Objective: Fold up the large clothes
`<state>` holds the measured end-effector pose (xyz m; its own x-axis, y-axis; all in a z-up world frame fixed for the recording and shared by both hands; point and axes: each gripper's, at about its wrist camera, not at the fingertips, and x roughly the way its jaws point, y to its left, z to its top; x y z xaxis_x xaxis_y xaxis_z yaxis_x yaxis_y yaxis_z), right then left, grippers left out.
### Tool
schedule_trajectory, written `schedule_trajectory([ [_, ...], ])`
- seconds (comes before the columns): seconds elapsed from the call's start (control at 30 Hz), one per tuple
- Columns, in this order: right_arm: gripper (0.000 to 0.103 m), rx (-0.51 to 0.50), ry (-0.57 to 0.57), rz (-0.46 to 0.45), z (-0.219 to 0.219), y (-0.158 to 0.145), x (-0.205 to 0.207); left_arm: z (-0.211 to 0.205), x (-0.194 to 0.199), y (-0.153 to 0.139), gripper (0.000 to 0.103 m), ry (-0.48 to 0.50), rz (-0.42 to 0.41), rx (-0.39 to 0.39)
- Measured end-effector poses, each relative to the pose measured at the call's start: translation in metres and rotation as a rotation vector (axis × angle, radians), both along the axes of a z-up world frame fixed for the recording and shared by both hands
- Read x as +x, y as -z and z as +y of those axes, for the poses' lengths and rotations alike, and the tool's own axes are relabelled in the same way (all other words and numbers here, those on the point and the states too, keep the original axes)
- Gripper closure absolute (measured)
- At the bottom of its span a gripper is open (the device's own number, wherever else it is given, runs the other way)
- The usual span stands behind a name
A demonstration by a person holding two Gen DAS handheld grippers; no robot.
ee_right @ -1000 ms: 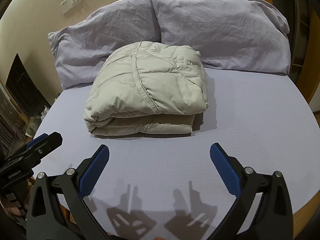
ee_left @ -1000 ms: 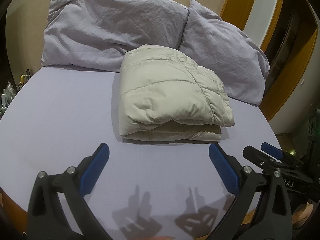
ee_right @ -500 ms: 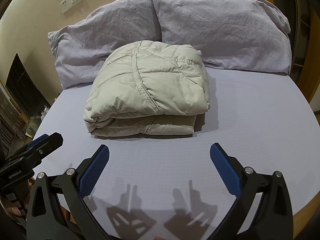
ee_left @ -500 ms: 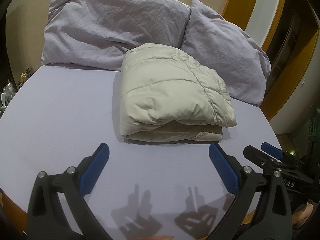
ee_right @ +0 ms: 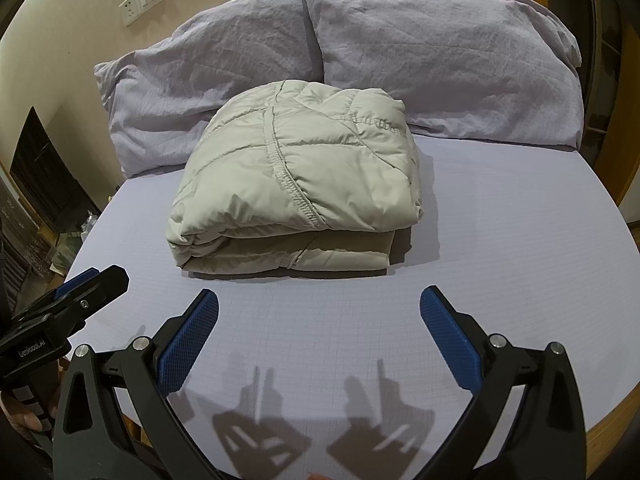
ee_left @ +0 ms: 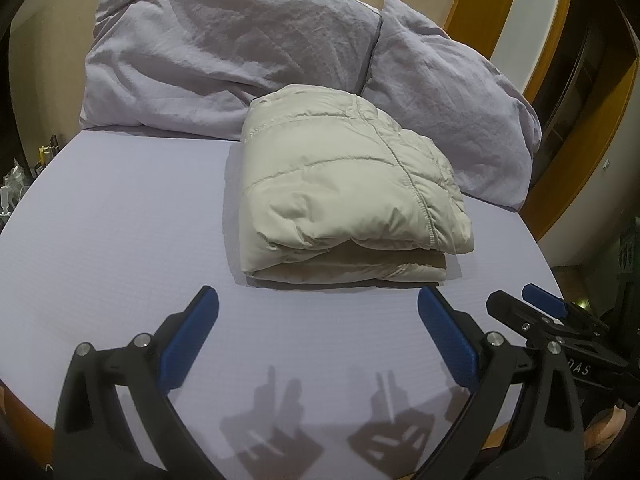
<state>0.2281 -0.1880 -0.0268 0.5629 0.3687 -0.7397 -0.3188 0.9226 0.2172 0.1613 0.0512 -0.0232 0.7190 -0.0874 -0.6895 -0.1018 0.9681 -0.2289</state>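
Lying folded on bed (ee_left: 120, 208): jacket (ee_left: 344, 184), before pillows (ee_left: 224, 52). Left gripper (ee_left: 318, 340), right gripper (ee_right: 319, 340) fingers spread wide, holding nothing.

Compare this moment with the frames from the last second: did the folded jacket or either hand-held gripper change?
Almost nothing changed. The folded beige quilted jacket sits in the same compact bundle on the lilac bedsheet. Left hand-held gripper and right hand-held gripper remain open, empty and short of it; the views drifted only slightly.

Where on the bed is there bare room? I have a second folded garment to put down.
Bare sheet lies left of the folded jacket, and more right of it. A strip runs between the jacket and both open tools: left tool, right tool. The head end is crowded by two pillows.
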Motion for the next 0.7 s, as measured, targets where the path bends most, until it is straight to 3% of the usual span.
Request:
schedule_trajectory([
  [0.7, 0.001, -0.002, 0.004, 0.003, 0.0027, 0.0009, 0.0018, 0.0013, 0.0009, 0.0, 0.003, 0.004, 0.001, 0.002],
])
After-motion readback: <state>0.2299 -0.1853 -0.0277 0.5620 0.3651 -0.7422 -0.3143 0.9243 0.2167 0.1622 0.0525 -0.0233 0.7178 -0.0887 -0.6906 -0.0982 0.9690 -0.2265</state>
